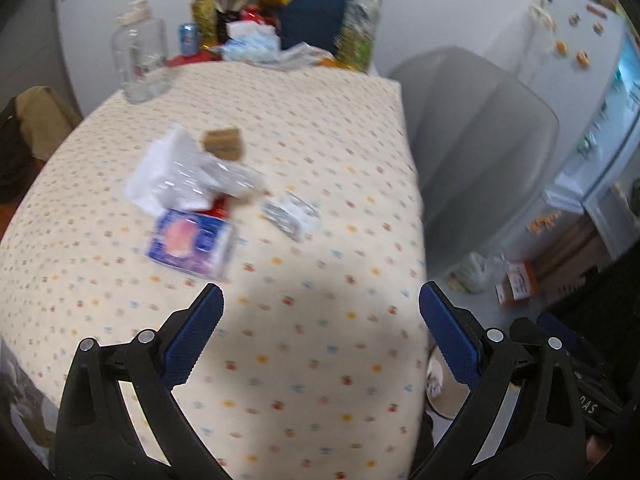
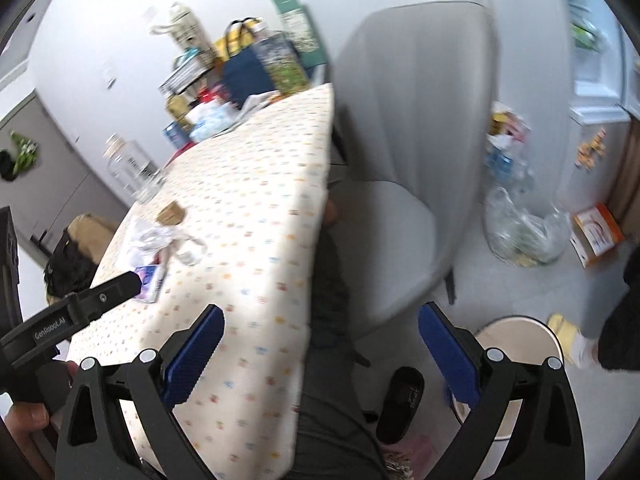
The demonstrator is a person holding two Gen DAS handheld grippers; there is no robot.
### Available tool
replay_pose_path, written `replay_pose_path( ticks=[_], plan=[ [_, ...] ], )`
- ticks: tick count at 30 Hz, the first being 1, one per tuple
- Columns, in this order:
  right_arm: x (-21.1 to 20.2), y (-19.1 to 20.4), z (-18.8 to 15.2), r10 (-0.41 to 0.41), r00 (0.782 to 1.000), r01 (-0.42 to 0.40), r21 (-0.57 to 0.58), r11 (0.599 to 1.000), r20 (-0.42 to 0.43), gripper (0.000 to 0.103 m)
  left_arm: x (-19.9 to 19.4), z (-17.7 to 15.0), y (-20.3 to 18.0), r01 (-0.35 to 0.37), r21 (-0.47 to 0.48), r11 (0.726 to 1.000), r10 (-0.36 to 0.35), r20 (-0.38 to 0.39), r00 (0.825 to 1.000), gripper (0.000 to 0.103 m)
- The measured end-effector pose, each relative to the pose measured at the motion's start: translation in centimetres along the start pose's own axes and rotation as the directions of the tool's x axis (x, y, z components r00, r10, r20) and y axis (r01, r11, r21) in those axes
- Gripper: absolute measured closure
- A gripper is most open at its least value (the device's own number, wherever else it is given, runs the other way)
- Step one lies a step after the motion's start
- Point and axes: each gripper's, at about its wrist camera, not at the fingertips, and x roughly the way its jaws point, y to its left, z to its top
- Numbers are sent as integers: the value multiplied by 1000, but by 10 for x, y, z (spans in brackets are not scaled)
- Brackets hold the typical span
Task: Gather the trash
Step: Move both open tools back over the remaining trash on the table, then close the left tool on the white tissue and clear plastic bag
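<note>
Crumpled clear plastic and white paper trash sits mid-counter, blurred, touching a blue-purple packet with a pink patch on its near side. Small brown cardboard piece just beyond the pile; silver-white wrapper just to its right, apart from it. Counter has a cream cloth with small coloured dots; shadow falls across the near part.

Room: white walls, pale floor, grey chair tucked at the counter's right edge, fridge with magnets further right. Clear plastic bag of waste on the floor past the chair, orange-white box beside it, round bin near the right tongs.

Far end of counter is cluttered: clear jar, navy bag, boxes, a can. None of it lies between tongs and trash.

Left tongs wide, nothing between the blue pads, hanging above the near counter. Right tongs also wide and empty, over the counter's edge.
</note>
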Motion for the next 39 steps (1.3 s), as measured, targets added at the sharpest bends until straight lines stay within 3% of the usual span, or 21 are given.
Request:
replay_pose_path(
  ticks=[8,12,20,28,39],
  plan=[
    [9,49,13,39,999,-39,-111,993,-3,8,-19,5,42,-120,-104,987,126,51,991,6],
    [17,68,19,46,999,-46,-162,986,-3,8,-30,3,68,-112,-167,979,129,93,987,6],
    [30,93,28,81,997,-77,-215,973,9,8,-40,5,102,-123,-204,971,157,160,975,6],
    [50,116,35,106,994,-101,-275,956,3,8,-31,6,132,-177,-232,956,217,159,963,6],
    [83,151,43,121,992,-127,-340,932,-40,8,-5,15,165,-135,-266,954,179,148,973,9]
  ],
)
